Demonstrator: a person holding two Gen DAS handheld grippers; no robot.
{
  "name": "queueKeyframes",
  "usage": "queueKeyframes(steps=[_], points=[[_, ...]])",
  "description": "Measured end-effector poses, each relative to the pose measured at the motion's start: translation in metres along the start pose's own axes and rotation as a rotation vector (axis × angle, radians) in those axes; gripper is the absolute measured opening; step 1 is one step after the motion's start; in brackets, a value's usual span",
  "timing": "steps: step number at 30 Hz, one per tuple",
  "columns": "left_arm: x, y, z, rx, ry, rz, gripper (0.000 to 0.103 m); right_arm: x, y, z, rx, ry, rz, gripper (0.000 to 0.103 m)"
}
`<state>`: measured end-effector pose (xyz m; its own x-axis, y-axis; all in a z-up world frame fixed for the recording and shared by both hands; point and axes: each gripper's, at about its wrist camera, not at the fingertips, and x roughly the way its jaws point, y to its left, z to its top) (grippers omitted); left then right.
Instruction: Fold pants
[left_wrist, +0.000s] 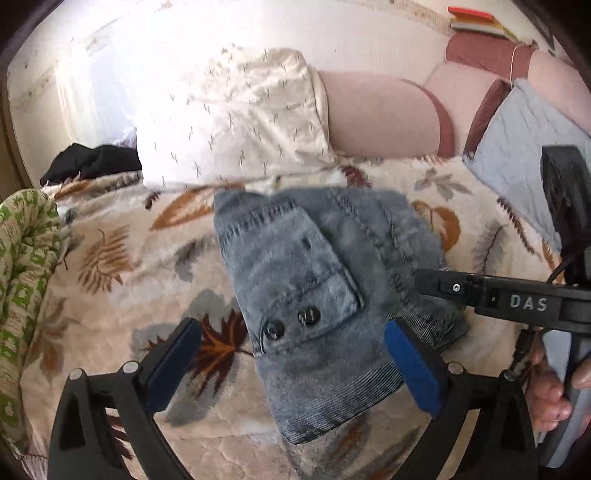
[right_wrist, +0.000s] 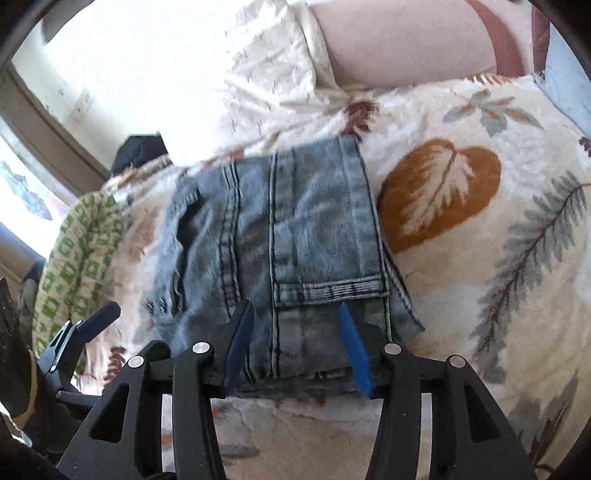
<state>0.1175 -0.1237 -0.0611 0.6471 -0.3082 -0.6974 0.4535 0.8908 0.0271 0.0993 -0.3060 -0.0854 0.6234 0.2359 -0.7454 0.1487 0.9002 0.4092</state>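
So the pants (left_wrist: 325, 295), faded blue jeans, are already down to a compact folded bundle on the leaf-print blanket (left_wrist: 122, 266), right in the middle of the bed. The left gripper (left_wrist: 295, 369) hangs over the near end with its jaws spread wide, nothing between the pads, bundle just ahead and below.

The right gripper (right_wrist: 299, 347) sits at the near edge of the stack too, jaws partly apart and straddling the denim. Can't tell if the pads actually press it, looks more like letting go.

From the right wrist view the bundle's long axis runs away from the grippers toward the white pillow (left_wrist: 236, 118) at the far side. The right one looks nearer to me.

Around it: green patterned cloth (left_wrist: 26, 280) on the left, dark clothing (left_wrist: 92, 162) far left, grey-blue cushion (left_wrist: 524, 136) far right. Nothing really blocks the way.
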Motion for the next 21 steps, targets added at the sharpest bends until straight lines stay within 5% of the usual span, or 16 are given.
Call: queueKeyframes(steps=[5,12,21], points=[[-0.012,0.012,0.014,-0.019,-0.037,0.004,0.101,-0.012,0.01,0.011,-0.043,-0.088,0.004,0.048],[0.021,0.05,0.044,-0.093,0.012,0.081,0.101,-0.015,0.011,0.041,-0.048,-0.187,0.063,0.048],[0.081,0.059,0.071,-0.107,0.082,0.138,0.101,0.02,0.009,0.069,-0.109,-0.163,0.023,0.048]])
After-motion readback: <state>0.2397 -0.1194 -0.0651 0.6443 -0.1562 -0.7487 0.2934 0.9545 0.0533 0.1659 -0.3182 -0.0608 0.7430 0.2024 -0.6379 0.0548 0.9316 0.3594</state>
